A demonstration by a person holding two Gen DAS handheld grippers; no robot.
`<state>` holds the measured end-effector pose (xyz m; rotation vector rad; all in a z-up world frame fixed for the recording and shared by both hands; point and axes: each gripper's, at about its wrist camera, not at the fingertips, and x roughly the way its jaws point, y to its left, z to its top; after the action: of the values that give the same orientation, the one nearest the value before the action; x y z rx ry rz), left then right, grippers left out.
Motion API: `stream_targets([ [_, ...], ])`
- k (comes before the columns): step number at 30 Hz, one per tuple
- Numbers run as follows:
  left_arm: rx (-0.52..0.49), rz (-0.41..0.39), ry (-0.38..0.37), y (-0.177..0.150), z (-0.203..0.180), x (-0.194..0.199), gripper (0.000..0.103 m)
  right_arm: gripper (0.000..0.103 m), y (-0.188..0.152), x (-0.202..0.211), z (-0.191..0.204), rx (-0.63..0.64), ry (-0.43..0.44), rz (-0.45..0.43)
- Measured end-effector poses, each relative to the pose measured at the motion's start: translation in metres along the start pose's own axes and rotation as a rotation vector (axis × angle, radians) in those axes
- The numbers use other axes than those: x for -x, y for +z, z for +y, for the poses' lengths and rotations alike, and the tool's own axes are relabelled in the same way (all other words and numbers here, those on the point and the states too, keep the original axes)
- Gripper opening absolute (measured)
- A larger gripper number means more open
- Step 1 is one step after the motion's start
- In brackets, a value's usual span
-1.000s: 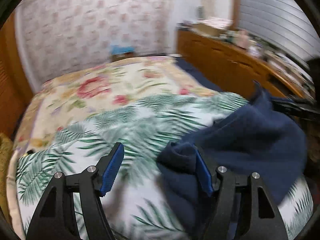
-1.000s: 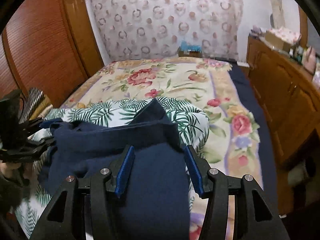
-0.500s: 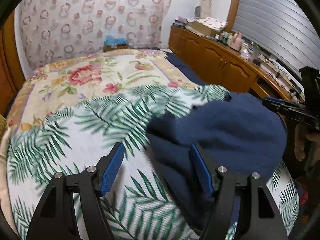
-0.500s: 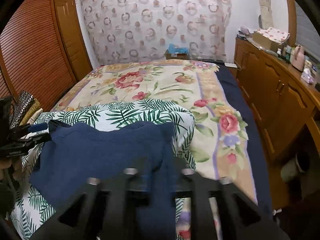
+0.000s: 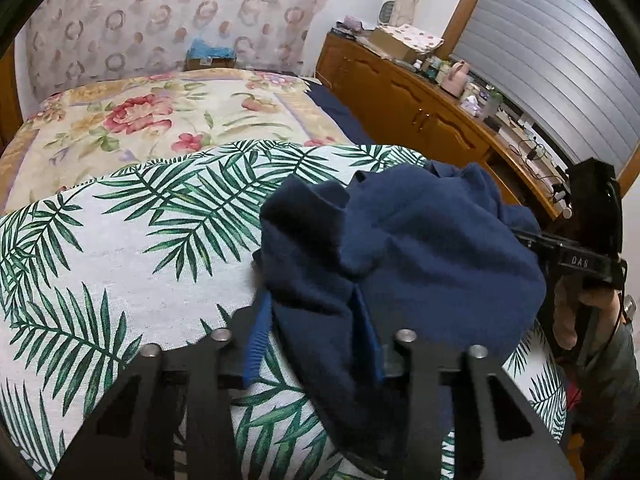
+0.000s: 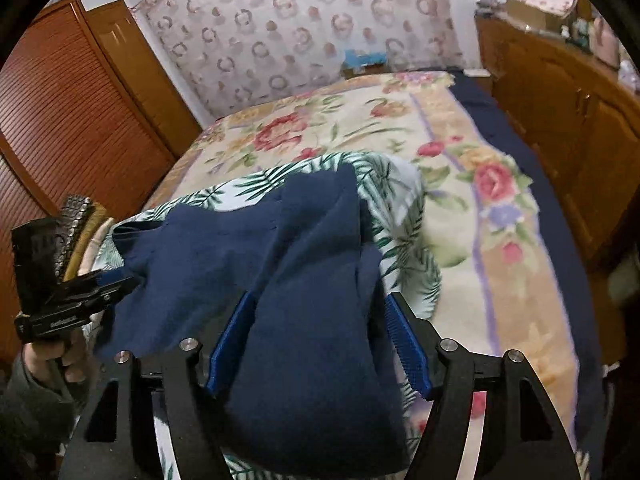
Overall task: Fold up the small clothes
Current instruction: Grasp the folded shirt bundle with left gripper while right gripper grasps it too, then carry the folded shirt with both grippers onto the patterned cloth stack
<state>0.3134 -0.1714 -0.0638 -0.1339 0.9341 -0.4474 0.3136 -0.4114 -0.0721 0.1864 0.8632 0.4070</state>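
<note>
Two grippers work one navy garment [image 5: 420, 264] bunched on the palm-print cloth [image 5: 120, 248] over the bed [image 6: 460, 184]. Left gripper [image 5: 316, 332]: jaws just narrowed onto a fabric fold. Right gripper [image 6: 316, 336]: jaws just widened, cloth lying loose between. Advice: regrip the right edge, pull taut, flatten before folding.
</note>
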Motion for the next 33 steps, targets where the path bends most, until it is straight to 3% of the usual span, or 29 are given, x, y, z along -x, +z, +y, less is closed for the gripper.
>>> stream_targets([
  [2,0.01,0.0,-0.028,0.001,-0.001,0.0,0.019,0.054,0.0,0.001,-0.001,-0.003,0.022,0.008],
  [3,0.014,-0.001,-0.039,0.001,-0.002,0.001,0.017,0.044,0.0,0.001,-0.001,-0.002,0.033,0.012],
  [6,0.0,-0.035,-0.056,0.001,-0.007,0.012,0.013,0.027,-0.002,0.002,0.002,0.034,0.038,0.016],
  [9,-0.016,-0.08,-0.091,0.003,-0.012,0.033,0.013,0.019,-0.002,0.011,0.008,0.072,0.006,-0.012],
  [14,-0.061,-0.169,-0.103,-0.002,-0.025,0.081,0.012,0.018,0.005,0.036,0.032,0.137,-0.003,-0.094],
  [20,-0.057,-0.282,-0.063,-0.013,-0.011,0.15,0.012,0.018,0.016,0.043,0.083,0.256,0.04,-0.153],
  [27,0.018,-0.408,0.083,-0.047,0.043,0.242,0.012,0.017,0.037,0.02,0.177,0.426,0.171,-0.185],
  [33,0.137,-0.505,0.219,-0.083,0.103,0.308,0.012,0.017,0.072,-0.03,0.27,0.566,0.308,-0.182],
])
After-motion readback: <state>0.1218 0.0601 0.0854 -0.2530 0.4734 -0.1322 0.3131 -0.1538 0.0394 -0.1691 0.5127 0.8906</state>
